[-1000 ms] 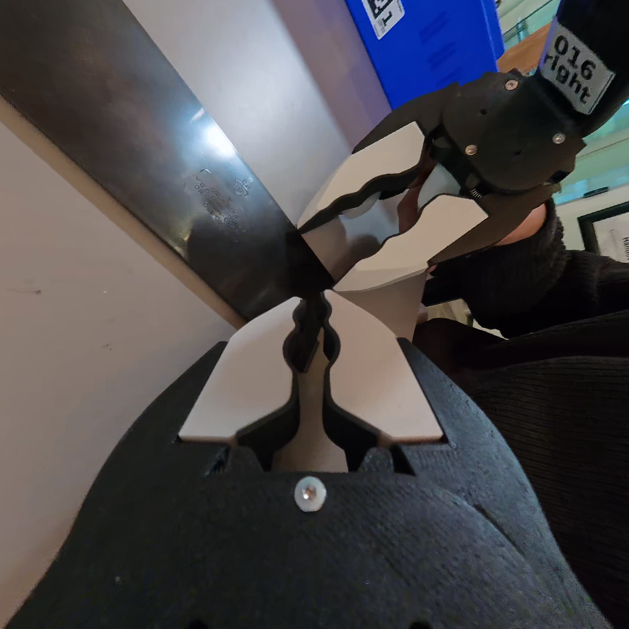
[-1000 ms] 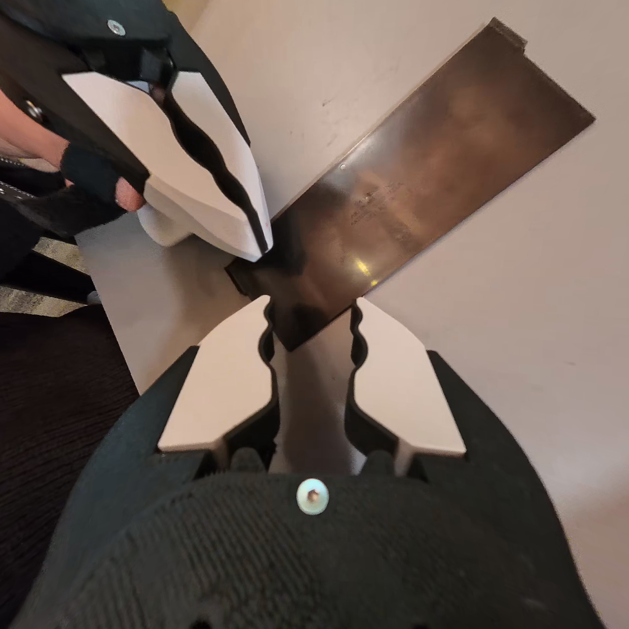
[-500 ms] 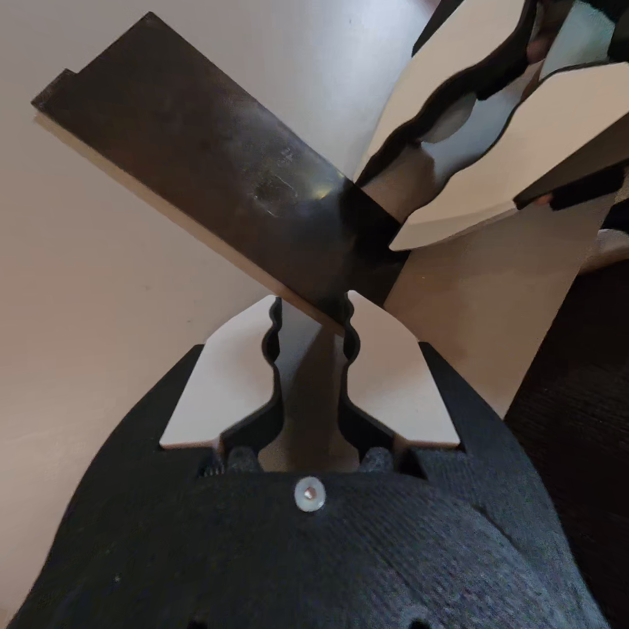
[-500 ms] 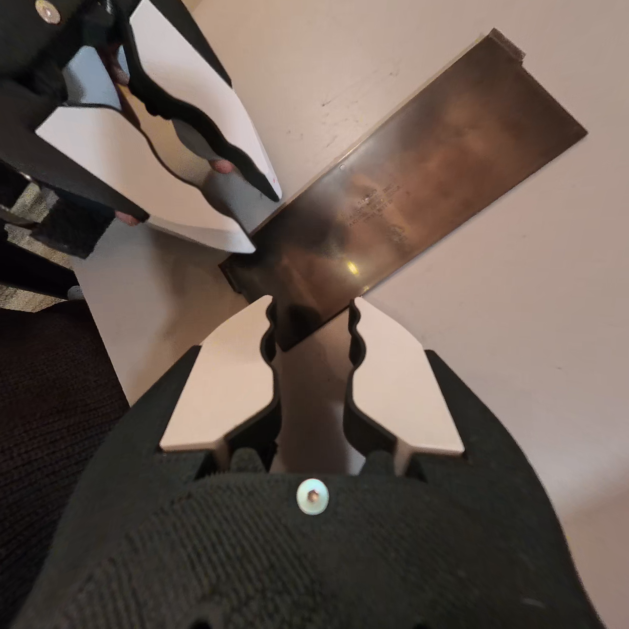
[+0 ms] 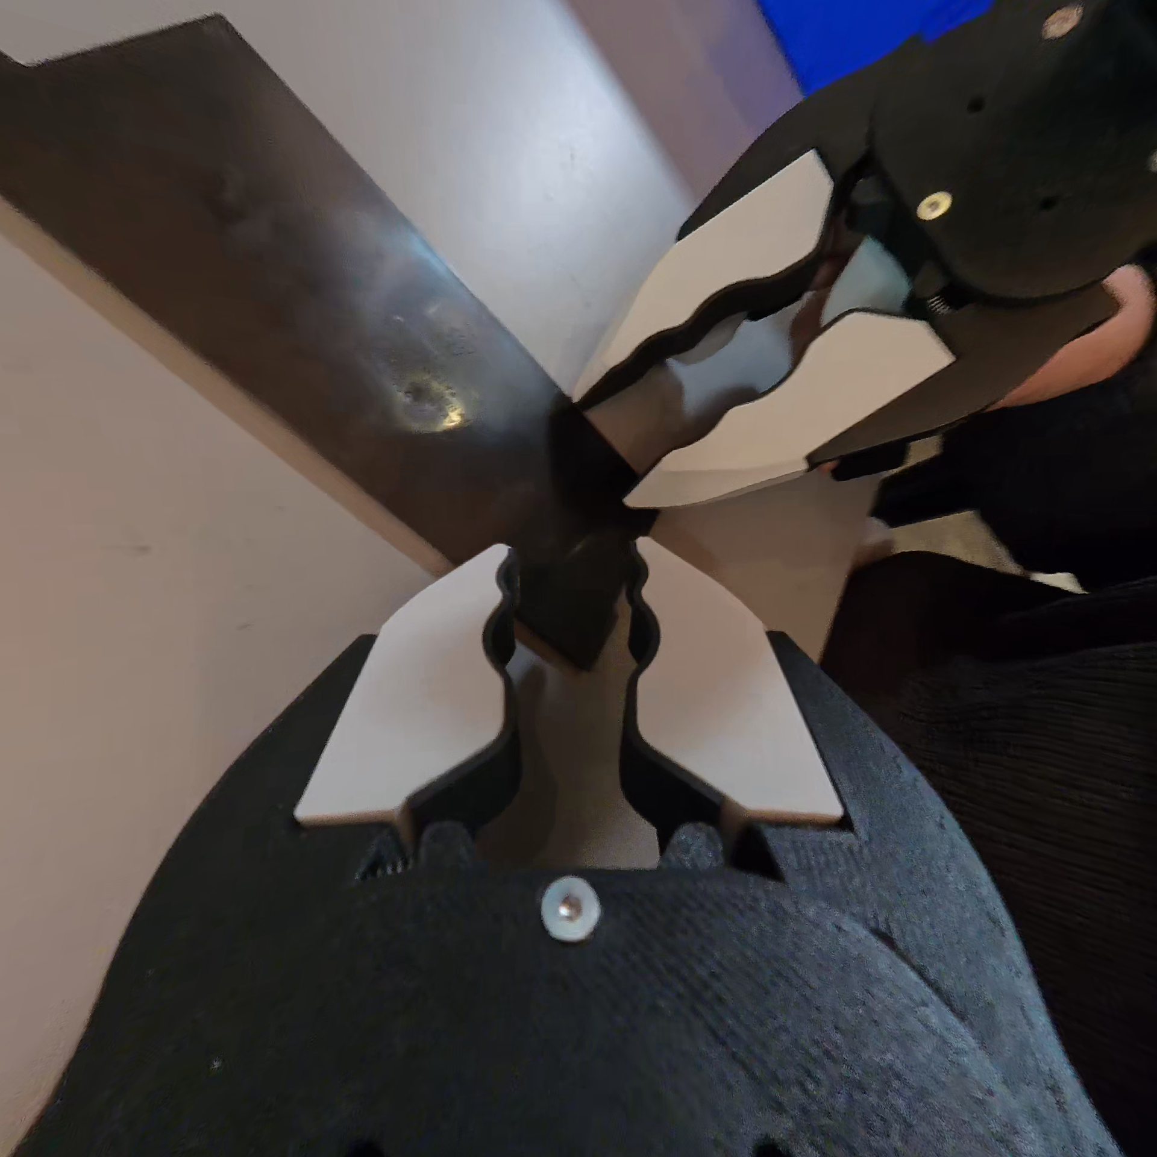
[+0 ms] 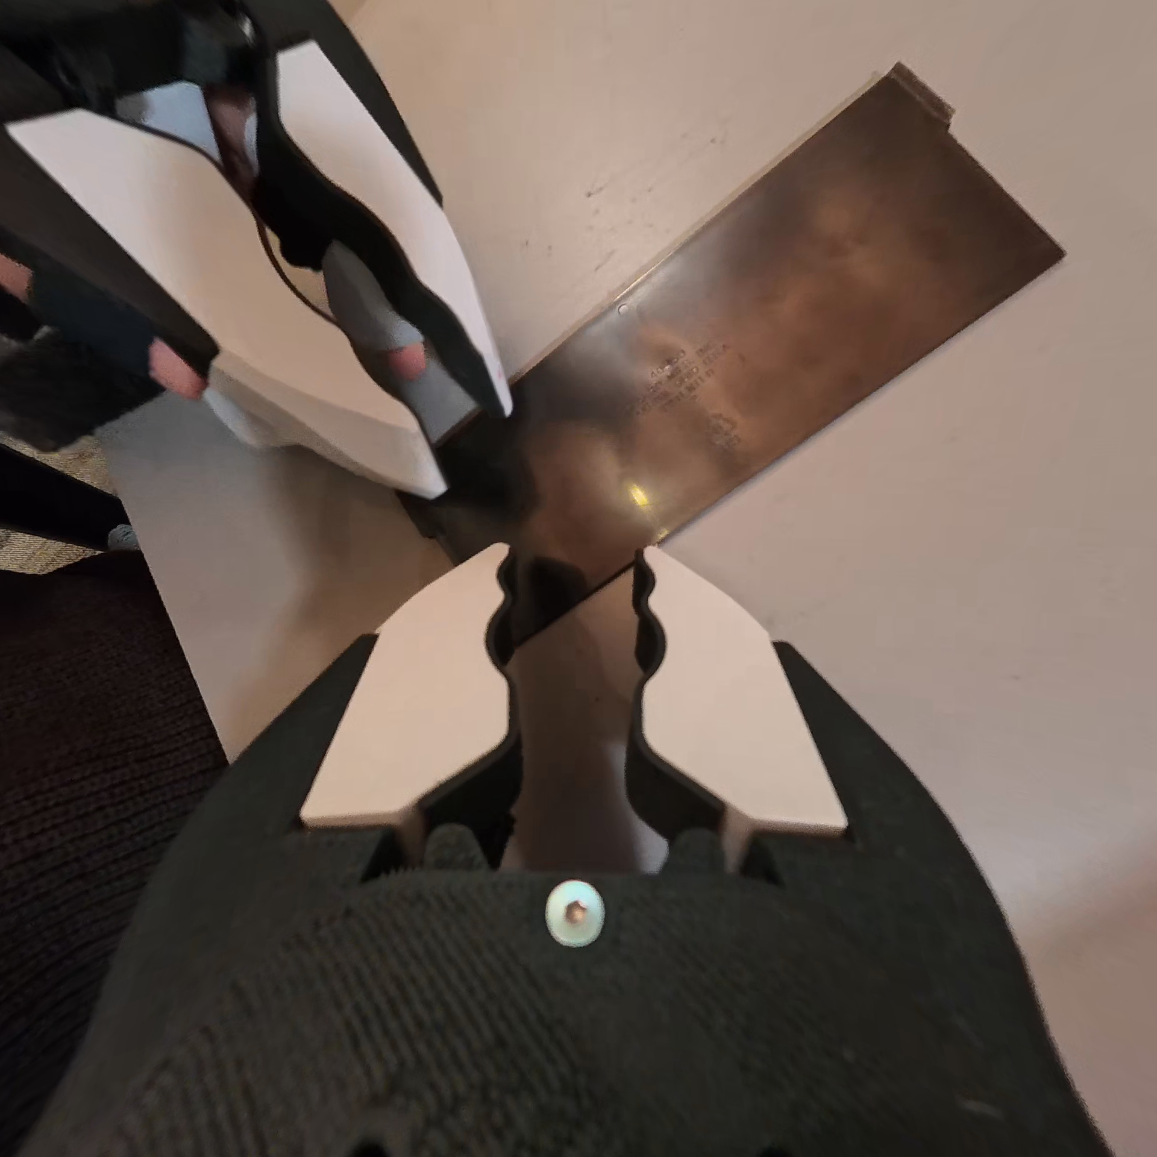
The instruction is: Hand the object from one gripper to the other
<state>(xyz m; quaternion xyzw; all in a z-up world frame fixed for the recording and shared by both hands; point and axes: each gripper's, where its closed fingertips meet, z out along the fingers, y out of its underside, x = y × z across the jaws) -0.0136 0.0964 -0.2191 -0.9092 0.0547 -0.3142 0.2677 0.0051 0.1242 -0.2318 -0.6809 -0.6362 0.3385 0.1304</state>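
A dark, shiny rectangular plate (image 5: 300, 300) lies slantwise over the beige table; it also shows in the right wrist view (image 6: 814, 300). My left gripper (image 5: 570, 551) has its fingers apart, with one corner of the plate between them. My right gripper (image 6: 573, 554) also has its fingers apart, around another corner of the same end. Each gripper shows in the other's view, open, with its tips at the plate: the right one (image 5: 610, 451) and the left one (image 6: 473, 447). I cannot tell whether any pad presses on the plate.
The beige table (image 6: 876, 626) ends in an edge at the left (image 6: 169, 595), with dark knitted clothing beyond it (image 5: 1002, 751). A blue box (image 5: 845, 37) stands at the back. A gloved hand (image 6: 175, 375) holds the left gripper. One gripper's finger ends stand about 4 cm off the other's.
One second ago my left gripper was shut on the plate's corner. It has since opened and now has the corner deeper between its fingers. The right gripper has barely moved, and its gap has narrowed slightly.
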